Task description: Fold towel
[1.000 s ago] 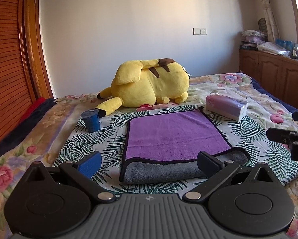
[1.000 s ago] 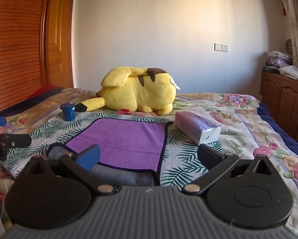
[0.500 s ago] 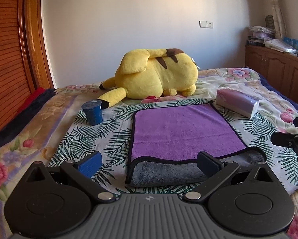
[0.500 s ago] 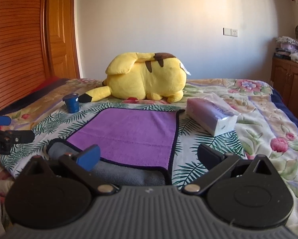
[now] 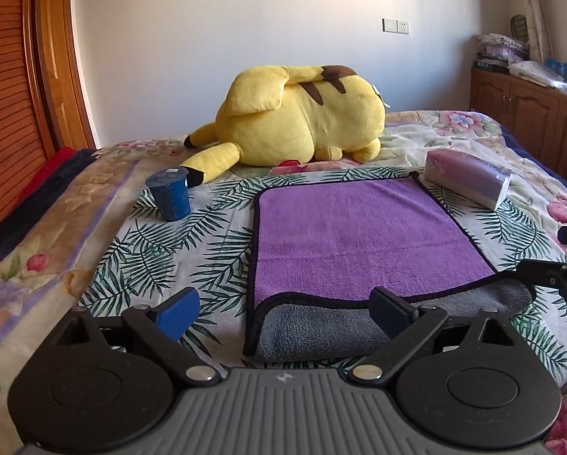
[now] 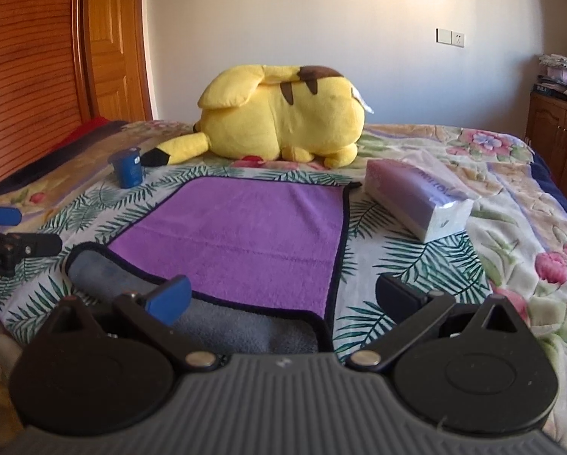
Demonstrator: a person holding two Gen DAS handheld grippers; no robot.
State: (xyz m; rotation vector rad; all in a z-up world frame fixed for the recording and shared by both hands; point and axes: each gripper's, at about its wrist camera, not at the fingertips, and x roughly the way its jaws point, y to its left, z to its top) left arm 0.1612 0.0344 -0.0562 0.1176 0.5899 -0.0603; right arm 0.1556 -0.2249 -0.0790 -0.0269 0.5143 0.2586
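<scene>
A purple towel [image 5: 351, 227] with a black hem lies flat on the bed; its near edge is turned back and shows the grey underside [image 5: 321, 328]. It also shows in the right wrist view [image 6: 241, 242]. My left gripper [image 5: 283, 309] is open and empty, just above the towel's near left corner. My right gripper [image 6: 281, 294] is open and empty over the near right corner. Each gripper shows at the edge of the other's view: the right [image 5: 560, 261], the left [image 6: 6, 235].
A yellow plush toy [image 5: 298, 113] lies beyond the towel. A blue cup [image 5: 169, 195] stands to the left, a tissue pack [image 5: 469, 178] to the right. Wooden wardrobe doors [image 5: 10, 87] stand left, cabinets [image 5: 530, 113] right.
Both grippers have moved forward and slightly lower toward the towel's near edge. The towel has not moved. Both stay open.
</scene>
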